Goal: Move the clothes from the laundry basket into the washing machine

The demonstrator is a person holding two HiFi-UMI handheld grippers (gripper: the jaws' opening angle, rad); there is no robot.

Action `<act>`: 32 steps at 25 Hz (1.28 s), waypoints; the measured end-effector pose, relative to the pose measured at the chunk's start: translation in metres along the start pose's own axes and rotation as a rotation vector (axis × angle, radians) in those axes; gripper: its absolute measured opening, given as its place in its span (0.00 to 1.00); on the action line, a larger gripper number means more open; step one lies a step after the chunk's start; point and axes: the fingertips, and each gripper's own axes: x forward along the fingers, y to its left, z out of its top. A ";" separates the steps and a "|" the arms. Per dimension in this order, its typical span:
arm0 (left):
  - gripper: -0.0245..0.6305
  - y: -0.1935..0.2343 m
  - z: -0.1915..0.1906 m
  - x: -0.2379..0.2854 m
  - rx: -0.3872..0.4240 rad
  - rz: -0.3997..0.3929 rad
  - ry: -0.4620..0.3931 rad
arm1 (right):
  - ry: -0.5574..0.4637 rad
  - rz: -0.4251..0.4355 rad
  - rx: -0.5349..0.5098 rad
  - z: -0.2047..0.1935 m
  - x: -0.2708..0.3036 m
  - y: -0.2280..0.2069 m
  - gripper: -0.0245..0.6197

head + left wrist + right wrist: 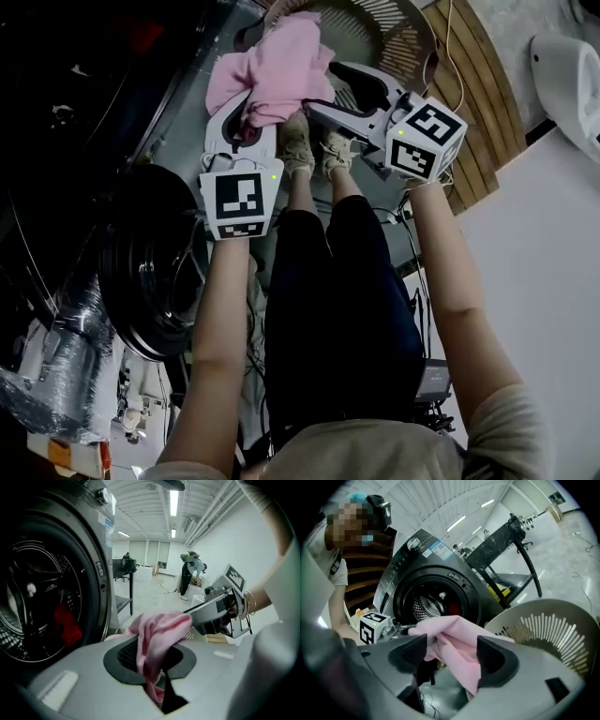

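Note:
A pink garment (277, 70) hangs in the air between the laundry basket (394, 28) and the washing machine's open door (150, 267). My left gripper (246, 114) is shut on its lower fold; in the left gripper view the pink garment (157, 634) is pinched between the pads. My right gripper (328, 91) stands open beside the cloth, to its right. In the right gripper view the pink garment (457, 641) drapes between the wide-apart pads (410, 653) and none presses on it. The drum (433, 604) holds a red garment (65, 625).
The perforated basket (553, 625) sits to the right of the washing machine (89, 573). The person's legs and shoes (314, 150) stand below the grippers. A silver duct hose (70, 328) lies at the lower left. A black table (123, 569) and another person (187, 571) are far behind.

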 end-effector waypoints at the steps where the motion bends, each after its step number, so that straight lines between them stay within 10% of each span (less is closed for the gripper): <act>1: 0.13 0.010 -0.003 -0.007 -0.003 0.027 0.004 | -0.004 -0.014 0.012 -0.003 0.002 -0.007 0.51; 7: 0.13 0.043 -0.010 -0.041 -0.003 0.093 -0.009 | 0.078 -0.212 0.214 -0.051 0.015 -0.085 0.51; 13: 0.13 0.055 -0.025 -0.065 -0.029 0.137 0.008 | 0.156 -0.051 0.675 -0.096 0.049 -0.089 0.51; 17: 0.13 0.055 -0.033 -0.063 -0.094 0.138 0.010 | 0.177 0.076 0.760 -0.093 0.045 -0.062 0.48; 20: 0.14 0.045 -0.036 -0.053 -0.156 0.109 0.026 | 0.171 0.091 0.716 -0.088 0.040 -0.046 0.10; 32: 0.25 -0.012 0.005 -0.004 -0.229 -0.120 -0.058 | -0.014 0.264 0.394 0.044 0.039 0.044 0.09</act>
